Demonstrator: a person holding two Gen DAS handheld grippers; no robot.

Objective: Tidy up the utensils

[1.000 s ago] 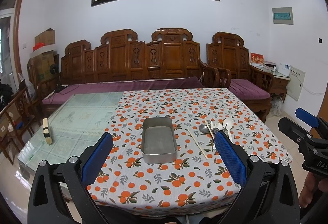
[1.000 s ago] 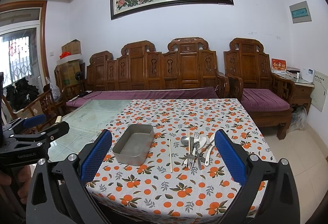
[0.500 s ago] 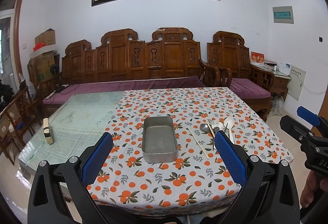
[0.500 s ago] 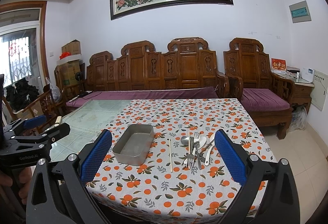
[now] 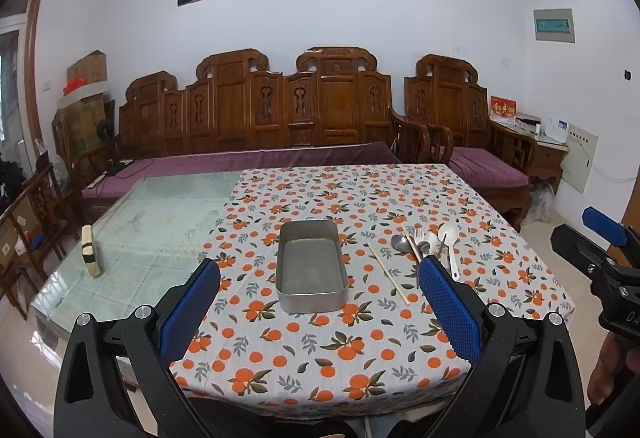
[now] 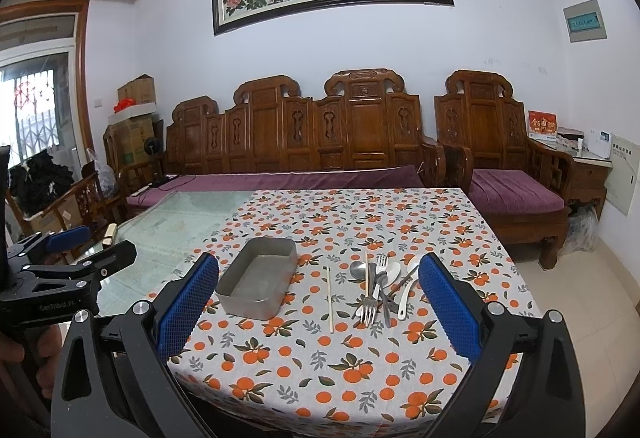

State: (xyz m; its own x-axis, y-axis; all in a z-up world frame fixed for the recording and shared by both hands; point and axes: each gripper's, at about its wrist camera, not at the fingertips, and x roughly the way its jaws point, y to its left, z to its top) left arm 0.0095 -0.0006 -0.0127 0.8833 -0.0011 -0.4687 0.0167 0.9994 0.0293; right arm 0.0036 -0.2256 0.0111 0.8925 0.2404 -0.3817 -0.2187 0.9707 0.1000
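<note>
I hold both grippers (image 5: 319,312) (image 6: 318,308) wide open, barely advanced; tin (image 5: 311,265) is empty, utensils (image 6: 378,286) untouched at right.

left gripper (image 6: 72,258): partly legible white lettering on its black body, about "GenRobot" | right gripper (image 5: 600,250): "DA", cut off at frame edge | red box (image 6: 542,124): gold characters, unreadable

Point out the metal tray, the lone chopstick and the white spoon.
metal tray (image 6: 262,288): right wrist view, on its bare inner floor.
lone chopstick (image 6: 330,298): right wrist view, on the middle of the stick.
white spoon (image 5: 448,236): left wrist view, on its bowl.
</note>
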